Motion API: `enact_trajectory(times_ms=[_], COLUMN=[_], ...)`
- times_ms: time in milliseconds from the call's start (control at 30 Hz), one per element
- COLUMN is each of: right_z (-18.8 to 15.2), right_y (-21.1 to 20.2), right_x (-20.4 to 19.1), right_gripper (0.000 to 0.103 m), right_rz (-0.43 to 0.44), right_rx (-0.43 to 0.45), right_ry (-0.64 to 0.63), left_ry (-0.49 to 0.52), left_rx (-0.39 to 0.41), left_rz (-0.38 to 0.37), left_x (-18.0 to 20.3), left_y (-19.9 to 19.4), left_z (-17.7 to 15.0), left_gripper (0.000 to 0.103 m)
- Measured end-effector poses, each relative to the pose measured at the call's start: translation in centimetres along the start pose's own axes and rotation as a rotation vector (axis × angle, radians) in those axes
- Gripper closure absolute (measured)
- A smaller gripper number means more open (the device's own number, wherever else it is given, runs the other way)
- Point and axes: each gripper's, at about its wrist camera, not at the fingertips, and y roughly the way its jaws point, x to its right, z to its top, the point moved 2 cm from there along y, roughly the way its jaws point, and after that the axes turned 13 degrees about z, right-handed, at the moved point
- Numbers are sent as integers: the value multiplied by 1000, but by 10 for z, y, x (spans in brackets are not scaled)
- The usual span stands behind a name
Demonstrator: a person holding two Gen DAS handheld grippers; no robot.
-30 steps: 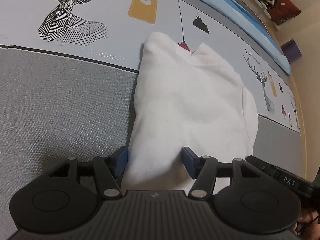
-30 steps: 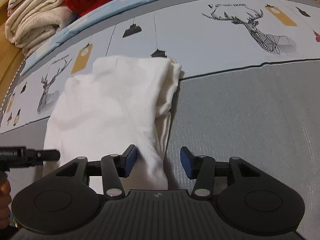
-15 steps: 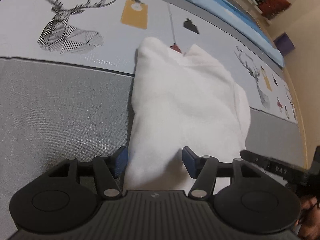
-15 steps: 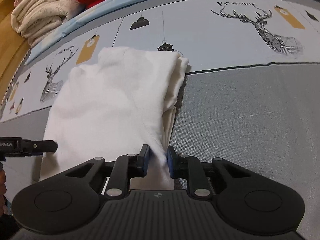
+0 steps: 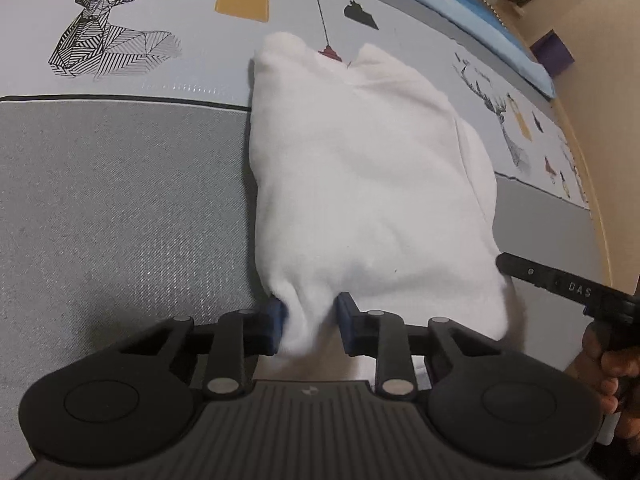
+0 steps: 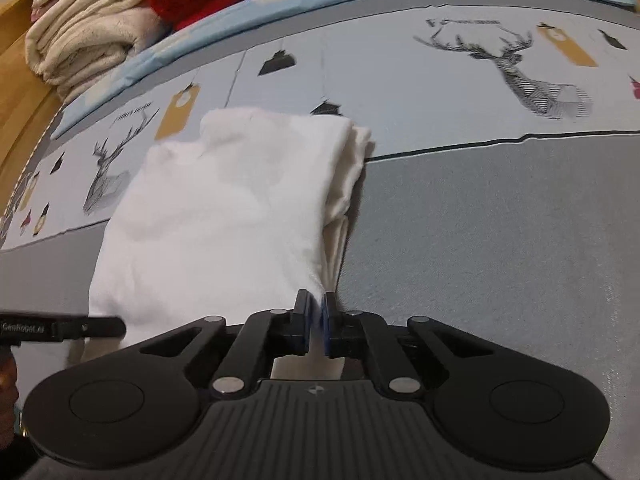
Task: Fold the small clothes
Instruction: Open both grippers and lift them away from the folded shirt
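Left gripper (image 5: 308, 326): narrowed since earlier, now pinching cloth (image 5: 368, 184) corner. Right gripper (image 6: 315, 326): clamped on cloth edge, unchanged.

A white garment (image 5: 360, 184), folded into a rough rectangle, lies across a gray mat (image 5: 120, 220) and a pale sheet printed with deer heads (image 5: 108, 52). The left gripper (image 5: 308, 326) pinches the garment's near left corner, cloth bunched between its blue pads (image 5: 276, 322). The right gripper (image 5: 560, 282) reaches in at the near right corner.
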Motion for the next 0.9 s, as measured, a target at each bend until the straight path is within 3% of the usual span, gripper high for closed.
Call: enact_trajectory(times_ms=[167,233,333,433,467,567,700,767,833,900], right_z=[-6,-10,-14,-19,-20,-20,-29,-42,-57,-75], right_y=[6,8,4,-6,-11,-45,-101,-128,-145,-159], right_x=[8,8,7,4,2,-13,-37,-50,-59,-68], right_gripper=[97,91,89,82,82,75,43,41,41,41], right_rz=[-32,-62,-79,-170,-201,-253,-227,-180,-136,-101], right_rx=[-64,-91,-96,-79,-56,106,336,424,462,490], right_ry=[10,-3,-8,-58,-80,-159,-199,-211,-227,-241], left_ry=[34,64,127,211,218,184,157,166,177,179], left_rx=[-15,-4,54,197,238,363,527,587,622,647], left_rz=[47,72,157,284,311,376,391,386,333,287], left_x=[-4,-2,5,12,13,10,20,33,43,54], left_y=[-2,-6,-16,-39,-46,-79,-130,-151,-169,-183], left_z=[-6,-9,-14,-22,-23,-30,-51,-65,-86,-110], left_gripper=[66,63,45,27,21,16,13,11,2,0])
